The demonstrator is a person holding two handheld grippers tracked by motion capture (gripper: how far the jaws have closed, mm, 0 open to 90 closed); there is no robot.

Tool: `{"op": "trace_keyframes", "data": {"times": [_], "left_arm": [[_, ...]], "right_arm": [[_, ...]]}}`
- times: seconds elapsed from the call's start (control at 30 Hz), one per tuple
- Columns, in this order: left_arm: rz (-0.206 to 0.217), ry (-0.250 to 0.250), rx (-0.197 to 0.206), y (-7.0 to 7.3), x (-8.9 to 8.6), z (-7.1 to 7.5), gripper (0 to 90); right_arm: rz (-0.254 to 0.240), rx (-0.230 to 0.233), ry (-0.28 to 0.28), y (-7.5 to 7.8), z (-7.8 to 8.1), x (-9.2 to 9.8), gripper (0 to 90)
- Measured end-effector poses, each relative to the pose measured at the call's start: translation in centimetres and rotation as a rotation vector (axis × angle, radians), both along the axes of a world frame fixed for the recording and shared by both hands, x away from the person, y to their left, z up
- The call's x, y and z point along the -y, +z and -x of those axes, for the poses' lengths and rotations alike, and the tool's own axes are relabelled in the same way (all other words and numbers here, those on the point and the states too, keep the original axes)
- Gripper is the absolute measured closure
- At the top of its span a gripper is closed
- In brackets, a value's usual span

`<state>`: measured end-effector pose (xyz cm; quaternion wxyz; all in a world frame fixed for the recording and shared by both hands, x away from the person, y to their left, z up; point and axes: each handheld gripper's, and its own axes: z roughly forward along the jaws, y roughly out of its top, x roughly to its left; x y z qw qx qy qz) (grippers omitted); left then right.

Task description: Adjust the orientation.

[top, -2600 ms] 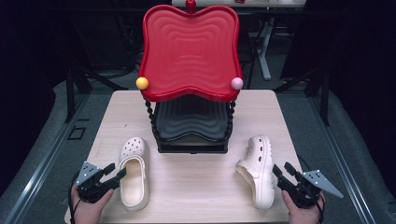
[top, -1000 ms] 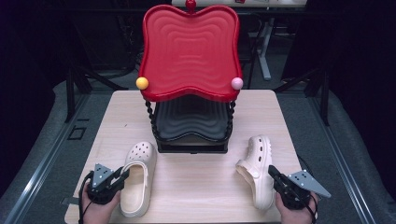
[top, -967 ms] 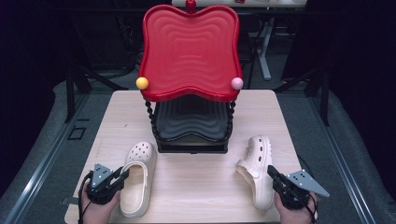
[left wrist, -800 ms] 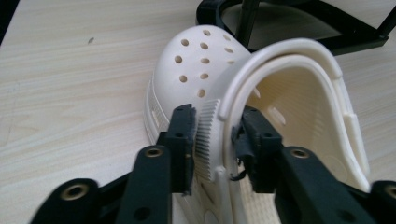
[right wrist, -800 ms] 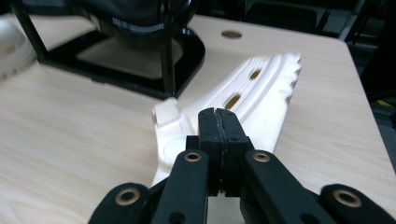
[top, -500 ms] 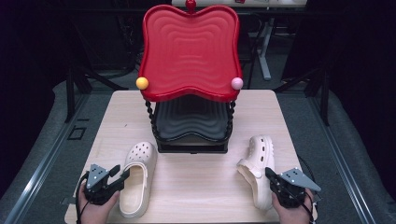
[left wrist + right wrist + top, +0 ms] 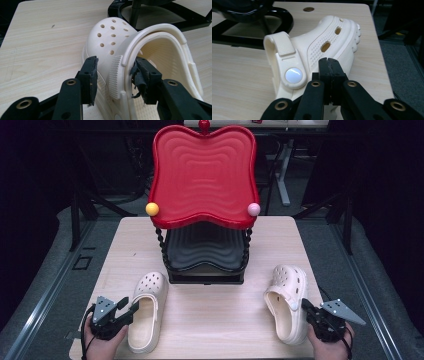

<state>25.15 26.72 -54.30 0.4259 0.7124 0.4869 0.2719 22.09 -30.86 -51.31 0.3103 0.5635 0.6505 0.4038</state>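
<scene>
Left gripper (image 7: pixel 115 75) straddled the left clog's (image 7: pixel 140 50) side wall, jaws just opened and not pressing (clog's length running straight ahead of it); right gripper (image 7: pixel 329 68), clenched empty, nosed against the right clog (image 7: pixel 317 50).

on the table (image 7: pixel 210 312) there are two cream clogs: one clog (image 7: pixel 145 309) at about 7 o'clock and the other clog (image 7: pixel 286 299) at about 5 o'clock. there is one stand with two trays, one red tray (image 7: pixel 202 172) on top and one black tray (image 7: pixel 204 247) under it. two small balls sit on the red tray's front corners, one yellow ball (image 7: pixel 152 209) and one pink ball (image 7: pixel 254 209).
</scene>
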Motion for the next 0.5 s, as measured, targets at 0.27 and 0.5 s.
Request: {"op": "trace_keyframes", "data": {"times": [0.27, 0.5], "left_arm": [[-0.003, 0.0, -0.001, 0.0, 0.1, 0.0, 55.3], [0.0, 0.001, -0.002, 0.0, 0.0, -0.1, 55.3]], "right_arm": [[-0.067, -0.035, -0.07, -0.9, -0.3, 2.7, 90.0], [-0.159, -0.151, -0.114, -3.2, -1.4, 5.2, 90.0]]}}
